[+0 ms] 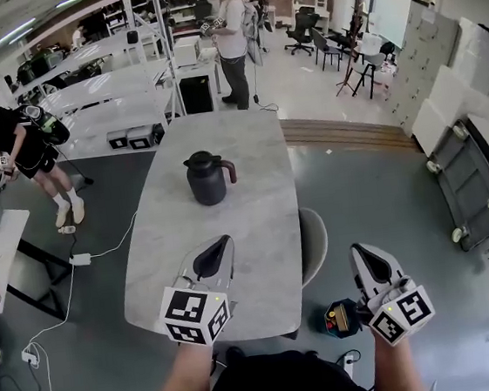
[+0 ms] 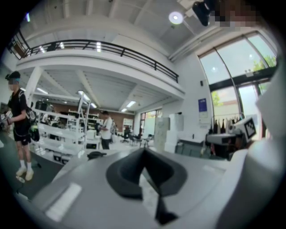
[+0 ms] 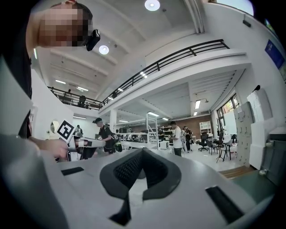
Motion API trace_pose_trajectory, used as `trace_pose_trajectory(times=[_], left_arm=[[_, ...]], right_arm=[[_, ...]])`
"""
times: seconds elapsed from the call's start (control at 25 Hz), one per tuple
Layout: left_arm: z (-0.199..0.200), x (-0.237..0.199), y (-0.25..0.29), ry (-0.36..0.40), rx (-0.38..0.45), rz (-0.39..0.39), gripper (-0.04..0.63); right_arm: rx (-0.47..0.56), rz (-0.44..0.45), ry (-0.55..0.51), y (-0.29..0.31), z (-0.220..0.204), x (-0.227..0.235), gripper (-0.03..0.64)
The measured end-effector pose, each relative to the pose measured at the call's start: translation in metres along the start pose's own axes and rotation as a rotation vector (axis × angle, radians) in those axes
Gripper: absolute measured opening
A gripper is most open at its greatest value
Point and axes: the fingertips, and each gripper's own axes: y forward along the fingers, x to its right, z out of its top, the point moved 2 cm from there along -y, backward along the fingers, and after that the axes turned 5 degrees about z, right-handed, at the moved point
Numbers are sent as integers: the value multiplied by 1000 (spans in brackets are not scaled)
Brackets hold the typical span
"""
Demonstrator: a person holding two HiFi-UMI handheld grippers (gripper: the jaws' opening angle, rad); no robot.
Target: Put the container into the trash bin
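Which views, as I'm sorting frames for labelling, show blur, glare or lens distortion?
Head view: sharp, evenly lit, fisheye bends the table edges. Left gripper view: soft throughout, windows washed out at right. Right gripper view: sharper, ceiling lamp glares, railing curves with distortion.

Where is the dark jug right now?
In the head view, the dark jug stands upright near the middle of the pale table, straight ahead of the left gripper and well clear of it.

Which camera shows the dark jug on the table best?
The head view: the whole jug, handle included, stands clear on the table. The left gripper view shows at most a dark sliver; the right gripper view, none.
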Motion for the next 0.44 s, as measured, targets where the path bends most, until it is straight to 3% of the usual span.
trace_pose_trajectory(times=[0.44], left_arm=[[6, 11, -4, 11, 5, -2, 5]], right_arm=[[15, 23, -5, -13, 11, 1, -9]])
